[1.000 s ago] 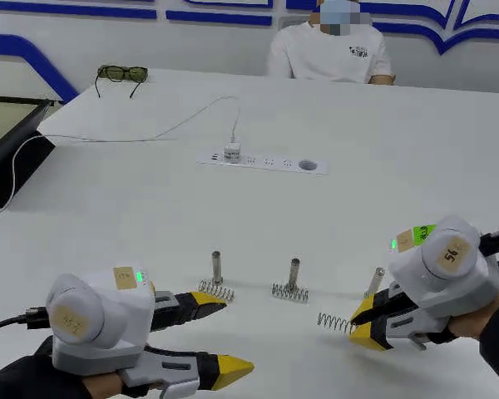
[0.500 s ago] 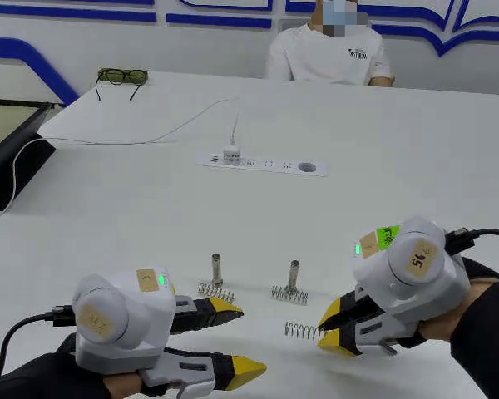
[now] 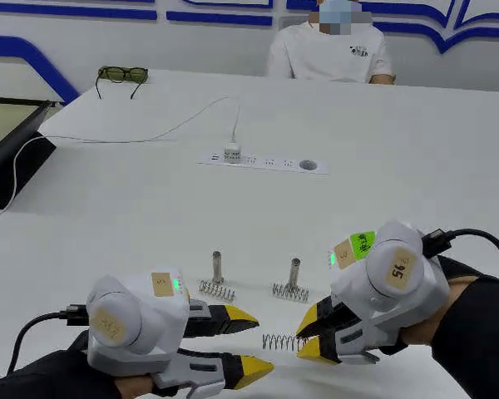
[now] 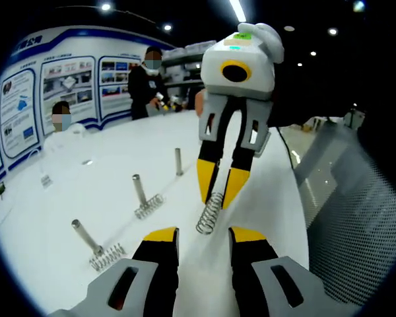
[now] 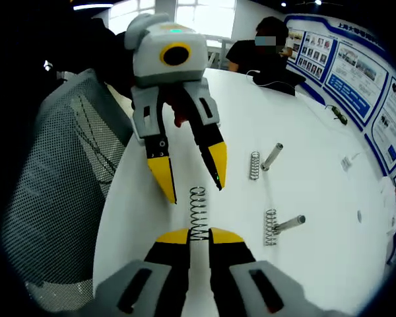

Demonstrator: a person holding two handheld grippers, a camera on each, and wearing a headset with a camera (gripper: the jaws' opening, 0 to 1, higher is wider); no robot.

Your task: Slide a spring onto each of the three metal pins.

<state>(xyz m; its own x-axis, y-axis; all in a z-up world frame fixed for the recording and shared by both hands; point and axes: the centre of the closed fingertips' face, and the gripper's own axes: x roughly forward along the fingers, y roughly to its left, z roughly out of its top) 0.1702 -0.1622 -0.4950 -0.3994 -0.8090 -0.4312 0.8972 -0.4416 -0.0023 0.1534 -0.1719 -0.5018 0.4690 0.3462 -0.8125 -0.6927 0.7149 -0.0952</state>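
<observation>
Metal wire coil, the spring [image 3: 283, 342] you are working with is clamped by one end in your right gripper [image 3: 306, 337], whose jaws are closed down on it. The rest of the coil sticks out free toward your left gripper [image 3: 262, 342]. That one stands wide open and holds nothing, and the free end of the spring lies just in front of its jaws.

During the last second you carried the spring away from the bare pin [image 4: 178, 162] near your right gripper, and the left gripper came forward to meet it. I judge this to be a hand-over or a second grasp in preparation, not yet a threading.

Beyond both grippers stand the middle pin [image 3: 293, 272] and the left pin [image 3: 217, 267]. A second spring [image 3: 290, 292] and a third spring [image 3: 216, 290] lie on the bench [image 3: 150, 208], each just beside the foot of its pin. No pin carries a spring, so all three remain to be done.
</observation>
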